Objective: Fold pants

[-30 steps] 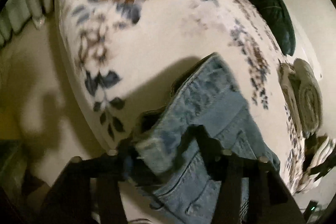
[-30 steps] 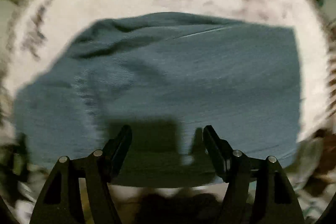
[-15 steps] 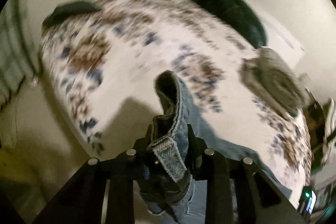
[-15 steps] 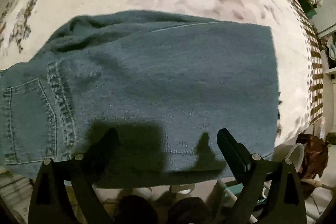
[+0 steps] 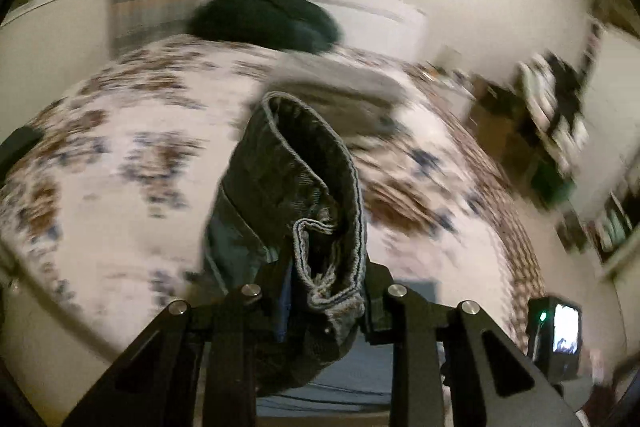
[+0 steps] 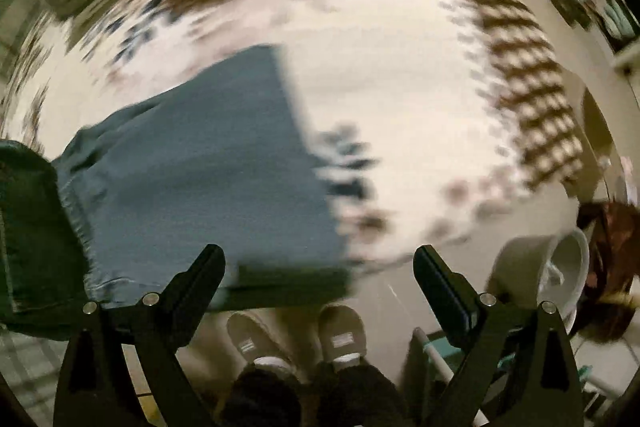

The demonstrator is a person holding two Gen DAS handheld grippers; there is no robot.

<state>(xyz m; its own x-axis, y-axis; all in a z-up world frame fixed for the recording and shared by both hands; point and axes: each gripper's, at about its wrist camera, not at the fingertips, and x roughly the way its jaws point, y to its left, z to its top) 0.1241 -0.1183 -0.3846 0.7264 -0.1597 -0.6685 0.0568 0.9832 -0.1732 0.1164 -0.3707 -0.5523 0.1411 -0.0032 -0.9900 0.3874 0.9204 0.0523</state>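
Note:
Blue denim pants lie on a floral bedspread (image 6: 400, 99). My left gripper (image 5: 324, 279) is shut on the pants' waistband (image 5: 316, 195), which stands up in a bunched loop between the fingers, lifted above the bed. In the right wrist view the folded legs of the pants (image 6: 200, 167) lie flat at the left, reaching the bed's near edge. My right gripper (image 6: 320, 271) is open and empty, held above the bed's near edge, just right of the pants' end. The lifted waist part (image 6: 32, 239) shows dark at the far left.
A dark pillow (image 5: 264, 19) and a folded grey towel (image 5: 340, 83) lie at the far end of the bed. A person's slippers (image 6: 296, 343) stand on the floor below the bed edge. A white bin (image 6: 548, 275) stands right of them. Shelves with clutter (image 5: 560, 131) line the right wall.
My left gripper has lifted the waistband higher and swung toward the bed's far end. My right gripper has moved right past the pants' end and opened wider.

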